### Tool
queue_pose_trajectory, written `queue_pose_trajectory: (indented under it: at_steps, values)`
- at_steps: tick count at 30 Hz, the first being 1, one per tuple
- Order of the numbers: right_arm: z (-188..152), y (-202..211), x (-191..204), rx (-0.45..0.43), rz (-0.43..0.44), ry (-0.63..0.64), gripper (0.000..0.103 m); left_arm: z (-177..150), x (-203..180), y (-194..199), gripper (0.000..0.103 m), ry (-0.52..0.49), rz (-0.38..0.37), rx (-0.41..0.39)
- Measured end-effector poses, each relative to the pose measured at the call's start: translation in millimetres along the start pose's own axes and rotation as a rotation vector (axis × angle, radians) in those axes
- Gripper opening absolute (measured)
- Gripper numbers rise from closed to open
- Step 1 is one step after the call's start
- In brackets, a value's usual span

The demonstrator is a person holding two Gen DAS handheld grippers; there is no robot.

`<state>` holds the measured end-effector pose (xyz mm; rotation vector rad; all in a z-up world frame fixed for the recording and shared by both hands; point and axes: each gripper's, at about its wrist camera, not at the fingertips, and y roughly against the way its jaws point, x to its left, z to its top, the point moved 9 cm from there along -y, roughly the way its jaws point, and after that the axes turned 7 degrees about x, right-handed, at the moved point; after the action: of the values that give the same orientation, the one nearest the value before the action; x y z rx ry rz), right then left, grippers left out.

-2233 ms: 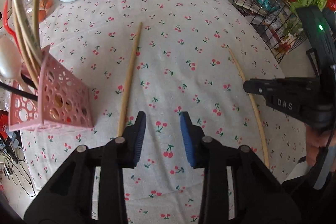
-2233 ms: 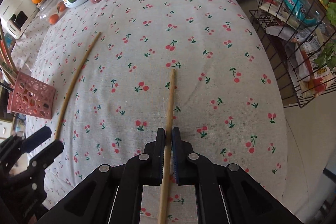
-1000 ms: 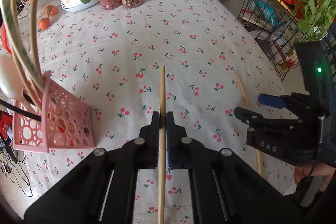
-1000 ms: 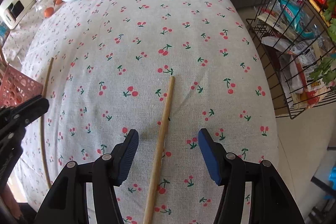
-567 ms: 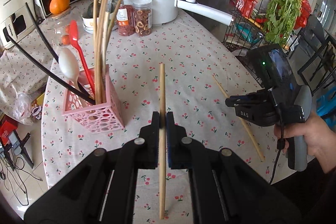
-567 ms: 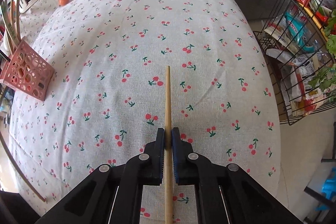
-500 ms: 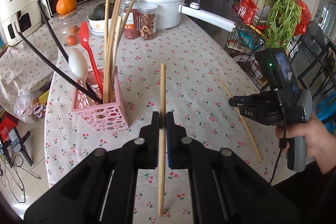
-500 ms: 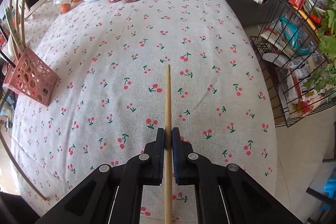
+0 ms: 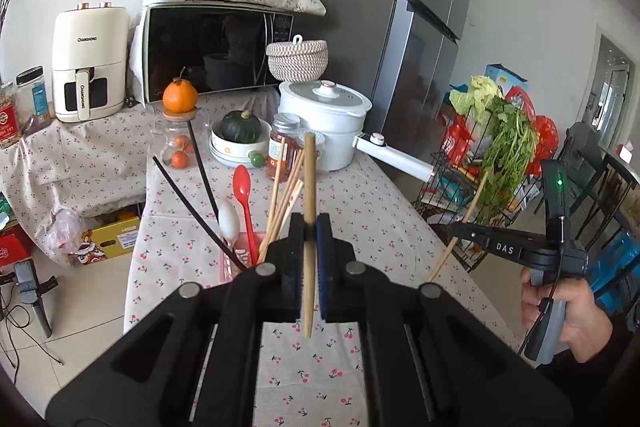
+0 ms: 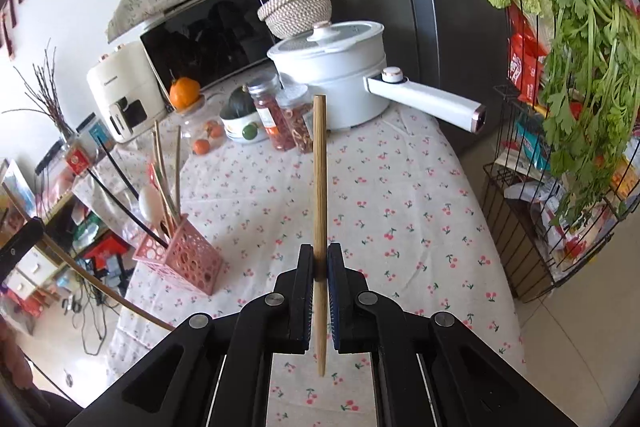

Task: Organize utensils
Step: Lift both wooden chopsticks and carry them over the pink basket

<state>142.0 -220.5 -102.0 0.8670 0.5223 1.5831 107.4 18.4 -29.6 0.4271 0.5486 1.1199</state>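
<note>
My left gripper (image 9: 308, 227) is shut on a wooden chopstick (image 9: 309, 187) and holds it upright above the table, just in front of the pink perforated utensil holder (image 9: 236, 259). The holder (image 10: 188, 259) contains several wooden chopsticks, black chopsticks, a red spoon (image 9: 243, 183) and a white spoon. My right gripper (image 10: 320, 259) is shut on a second wooden chopstick (image 10: 319, 167), also held upright in the air, to the right of the holder. The right gripper also shows in the left wrist view (image 9: 456, 229), with its chopstick (image 9: 464, 223).
The table has a cherry-print cloth (image 10: 384, 195). At its far end stand a white pot with a long handle (image 10: 344, 67), two jars (image 10: 284, 115), a bowl with a squash and an orange. A wire rack with greens (image 10: 568, 147) stands to the right.
Both grippers have lifted their chopsticks off the table and tilted them upright. The left gripper now sits closer to the pink holder.
</note>
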Motion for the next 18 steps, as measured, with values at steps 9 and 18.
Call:
queue_pose_trajectory:
  at_steps: [9, 18]
  values:
    - [33, 31, 46, -0.154, 0.068, 0.051, 0.007, 38, 27, 13, 0.007, 0.058, 0.072, -0.147]
    - [38, 28, 85, -0.175, 0.132, 0.103, 0.007, 38, 51, -25, 0.007, 0.055, 0.16, -0.1]
